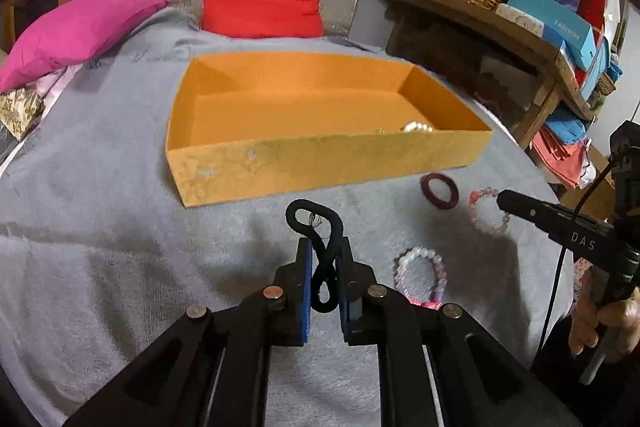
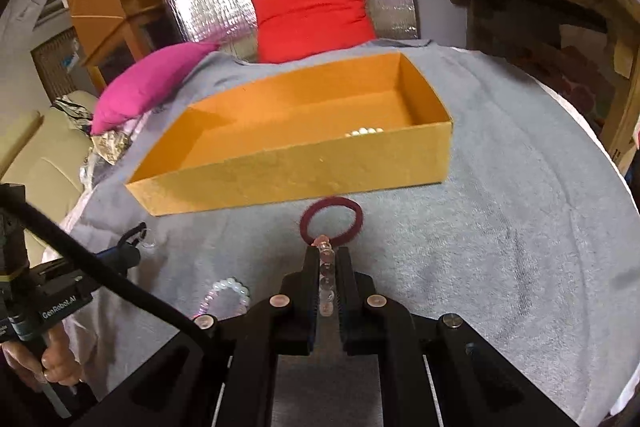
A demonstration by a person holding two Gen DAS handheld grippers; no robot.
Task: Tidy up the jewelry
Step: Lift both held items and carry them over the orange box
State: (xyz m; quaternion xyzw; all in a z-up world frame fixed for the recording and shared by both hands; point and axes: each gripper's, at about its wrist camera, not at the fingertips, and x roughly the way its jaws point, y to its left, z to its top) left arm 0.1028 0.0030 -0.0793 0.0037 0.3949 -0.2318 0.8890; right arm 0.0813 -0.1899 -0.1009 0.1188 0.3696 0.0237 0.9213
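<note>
While the left hand-held gripper [image 1: 324,259] pinches a black hair tie [image 1: 320,251] and the right hand-held gripper [image 2: 329,263] clenches a clear bead bracelet [image 2: 326,279], both hanging just short of the orange box [image 2: 304,167], each should clear its near wall before letting go. One pearl piece [image 1: 418,127] lies inside; one maroon hair tie [image 2: 332,221] and one pale bead bracelet [image 1: 420,273] lie on the grey towel [image 1: 100,227].

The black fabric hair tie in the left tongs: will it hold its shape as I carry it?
Probably not: the black fabric hair tie already twists into a figure-eight between the left tongs, so it looks floppy. It seems light and unlikely to slip from the pads.
</note>
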